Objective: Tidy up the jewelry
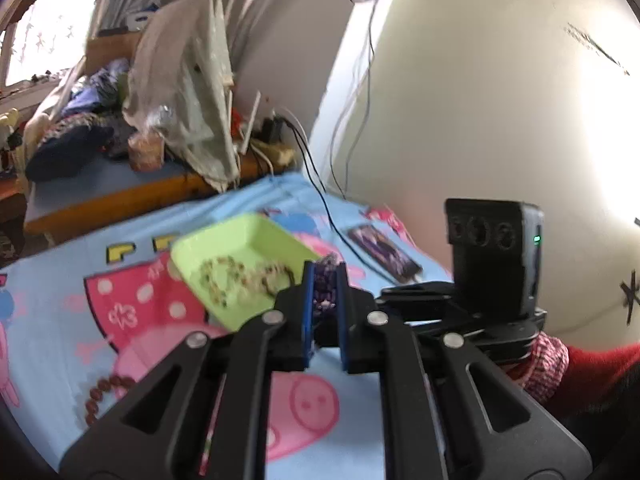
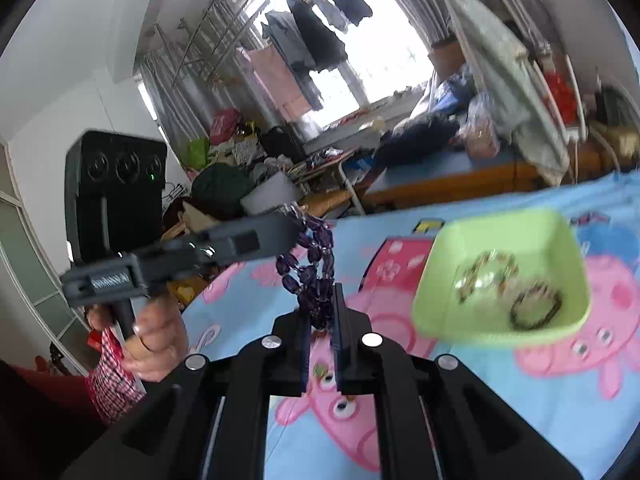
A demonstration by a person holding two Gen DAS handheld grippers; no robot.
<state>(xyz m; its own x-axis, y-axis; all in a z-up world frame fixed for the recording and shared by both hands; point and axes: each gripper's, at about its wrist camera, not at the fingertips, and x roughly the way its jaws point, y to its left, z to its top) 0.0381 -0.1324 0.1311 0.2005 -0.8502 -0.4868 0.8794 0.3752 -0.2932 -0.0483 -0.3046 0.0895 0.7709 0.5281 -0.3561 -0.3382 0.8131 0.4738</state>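
grippers [image 2: 322,308] both clamp purple necklace [image 2: 310,272], beside tray's [image 2: 500,332] edge.

Bead necklace [image 2: 310,276]: translucent purple. Tray [image 2: 560,240]: light green. Bracelet [image 1: 105,394]: reddish-brown beads. Bedsheet [image 2: 248,304]: sky blue, pink cartoon-pig print. Sleeve cuff [image 2: 110,376]: red-and-white check. Gripper fingers [image 1: 307,300]: black, blue pads.

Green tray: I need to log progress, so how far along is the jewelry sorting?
Done: the green tray already holds a pale beaded bracelet and a dark bracelet. In hand: the purple bead strand hangs above the bedspread, gripped by both the left claw and the right claw. Left: that strand, plus the reddish-brown bead bracelet lying on the bedspread.
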